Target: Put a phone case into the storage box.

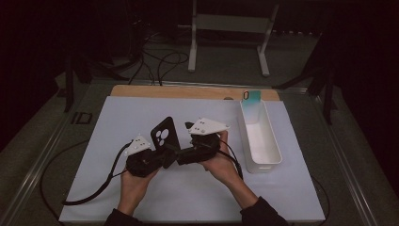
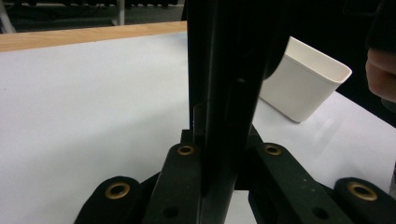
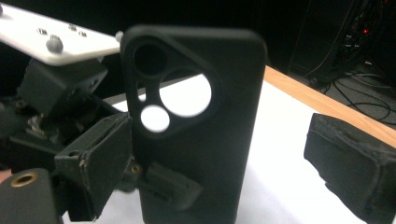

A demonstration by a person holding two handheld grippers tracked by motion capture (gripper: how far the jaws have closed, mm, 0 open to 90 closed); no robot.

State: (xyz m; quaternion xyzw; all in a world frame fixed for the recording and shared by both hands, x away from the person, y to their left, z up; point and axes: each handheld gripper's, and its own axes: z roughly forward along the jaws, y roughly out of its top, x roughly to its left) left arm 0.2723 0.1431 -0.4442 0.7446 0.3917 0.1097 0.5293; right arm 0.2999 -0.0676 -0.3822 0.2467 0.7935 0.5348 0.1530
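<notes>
That black phone case (image 1: 164,134) stood upright above mid-worktop (image 1: 141,117), pinched by its lower edge in the left claw (image 1: 165,155) while the right claw (image 1: 175,151) gaped beside it; looked light, bendy, best held by its edges.

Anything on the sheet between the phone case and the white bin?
Nothing lies on the white sheet between them; above it, the right tongs and hand separate the phone case from the white bin, in the high view.

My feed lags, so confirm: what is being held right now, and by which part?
The left gripper is shut on the lower end of the black phone case, holding it upright. The right gripper is open beside it.
</notes>
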